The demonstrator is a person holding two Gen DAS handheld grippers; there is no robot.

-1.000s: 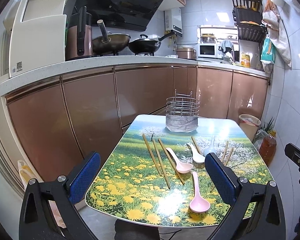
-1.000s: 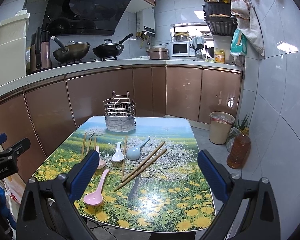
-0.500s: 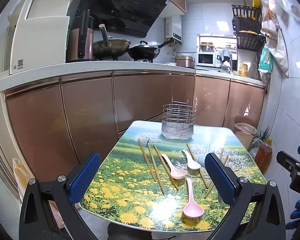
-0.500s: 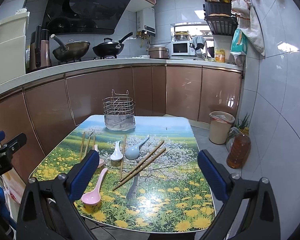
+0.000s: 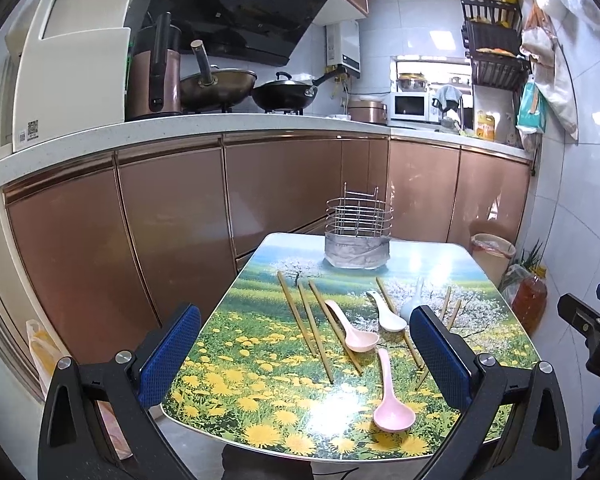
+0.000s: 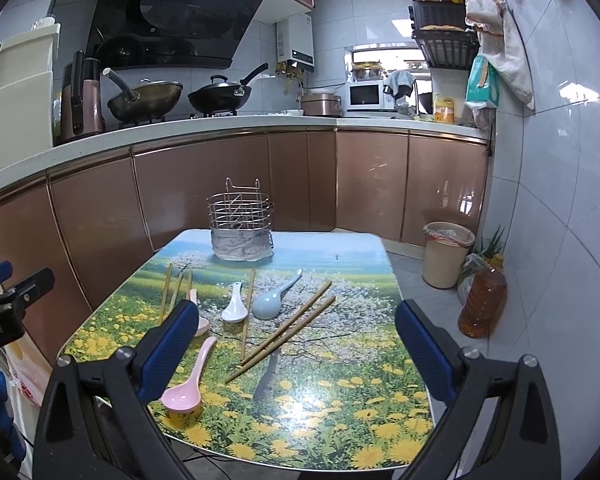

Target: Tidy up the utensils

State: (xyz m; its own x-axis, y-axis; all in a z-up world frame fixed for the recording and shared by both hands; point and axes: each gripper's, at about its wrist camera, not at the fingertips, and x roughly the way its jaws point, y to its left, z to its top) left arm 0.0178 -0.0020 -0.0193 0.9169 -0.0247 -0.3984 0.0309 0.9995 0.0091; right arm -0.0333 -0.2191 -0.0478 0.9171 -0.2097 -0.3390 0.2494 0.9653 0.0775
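A wire utensil basket [image 5: 358, 236] [image 6: 241, 226] stands at the far end of the flower-print table [image 5: 260, 364] [image 6: 332, 376]. Several wooden chopsticks [image 5: 314, 330] [image 6: 288, 330] lie loose on it. Among them lie two pink spoons [image 5: 390, 400] [image 6: 188, 380], one near the front edge and one further back [image 5: 350, 330], a white spoon [image 5: 388, 314] [image 6: 234, 304] and a pale blue spoon [image 6: 274, 298]. My left gripper [image 5: 306, 356] is open and empty above the table's near left edge. My right gripper [image 6: 296, 348] is open and empty above the near edge.
Copper-fronted kitchen cabinets [image 5: 172, 232] run along the left and back. A bin [image 6: 446, 254] and an oil bottle [image 6: 482, 300] stand on the floor right of the table, by a tiled wall [image 6: 556, 240]. The right gripper's body shows in the left wrist view [image 5: 592, 328].
Both grippers have drawn back and risen slightly, so the table sits lower and smaller in the views. Nothing on the table has moved. Both grippers stay open.
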